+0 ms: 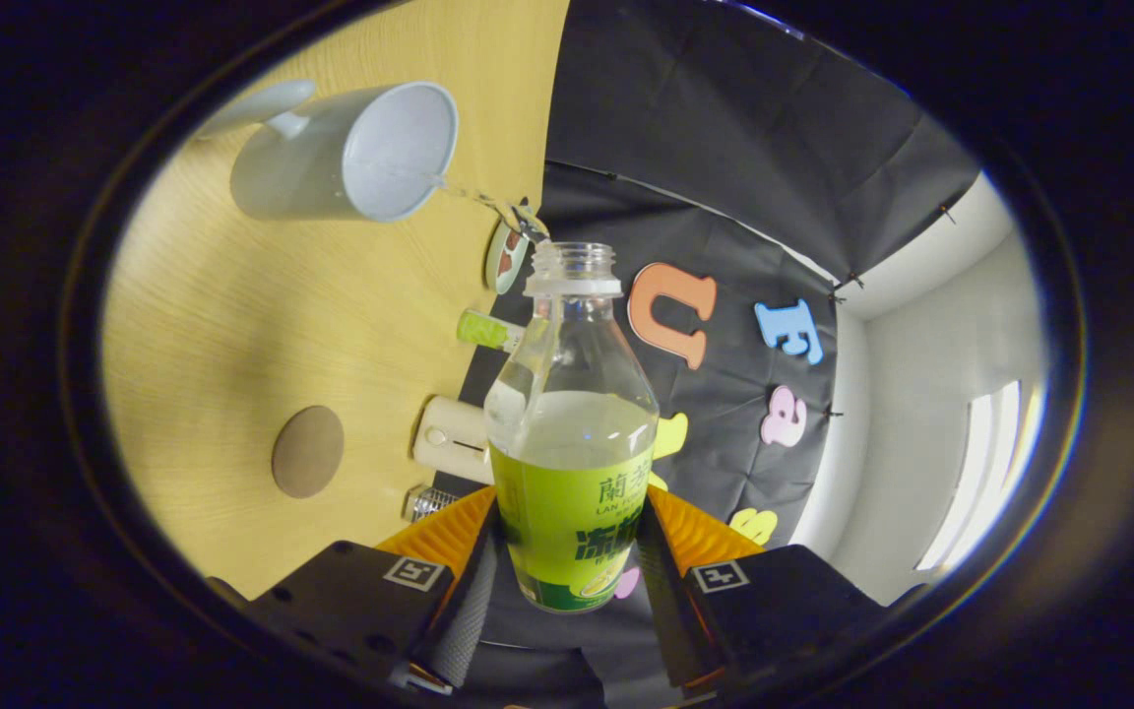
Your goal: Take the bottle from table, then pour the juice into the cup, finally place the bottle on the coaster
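Hand-held gripper (572, 551) clamped on the bottle (572, 433), both fingers pressing its green label. Tipped, uncapped, pouring a thin stream into the cup (350, 153) on the bench (232, 325). Coaster (307, 451) lying apart from the cup.

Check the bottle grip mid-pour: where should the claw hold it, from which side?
On the labelled lower body, as now: the claw is shut on the bottle, one finger on each side of the straight green-labelled section. That leaves the narrow neck and open mouth free, aimed at the cup beyond the fingers.
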A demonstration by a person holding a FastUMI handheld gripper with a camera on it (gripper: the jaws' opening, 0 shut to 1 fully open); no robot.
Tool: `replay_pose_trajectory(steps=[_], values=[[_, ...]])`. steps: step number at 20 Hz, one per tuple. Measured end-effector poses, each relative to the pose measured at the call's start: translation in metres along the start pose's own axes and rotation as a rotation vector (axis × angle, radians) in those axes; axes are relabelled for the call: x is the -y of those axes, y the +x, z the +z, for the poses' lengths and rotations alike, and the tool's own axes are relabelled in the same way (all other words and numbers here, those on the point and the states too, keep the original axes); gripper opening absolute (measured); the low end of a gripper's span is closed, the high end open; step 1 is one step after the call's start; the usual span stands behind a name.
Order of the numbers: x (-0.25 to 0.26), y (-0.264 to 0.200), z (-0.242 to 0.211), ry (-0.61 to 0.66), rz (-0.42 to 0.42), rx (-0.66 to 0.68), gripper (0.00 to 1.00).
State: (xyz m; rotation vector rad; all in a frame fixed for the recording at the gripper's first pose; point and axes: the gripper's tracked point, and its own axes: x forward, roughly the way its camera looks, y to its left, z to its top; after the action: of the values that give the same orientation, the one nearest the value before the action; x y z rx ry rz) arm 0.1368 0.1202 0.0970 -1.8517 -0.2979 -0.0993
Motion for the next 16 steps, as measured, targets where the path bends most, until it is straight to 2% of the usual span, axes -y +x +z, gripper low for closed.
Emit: replay_pose_trajectory(steps=[16], values=[[0.0076, 0.0015, 0.0032, -0.046, -0.007, 0.011, 0.77]])
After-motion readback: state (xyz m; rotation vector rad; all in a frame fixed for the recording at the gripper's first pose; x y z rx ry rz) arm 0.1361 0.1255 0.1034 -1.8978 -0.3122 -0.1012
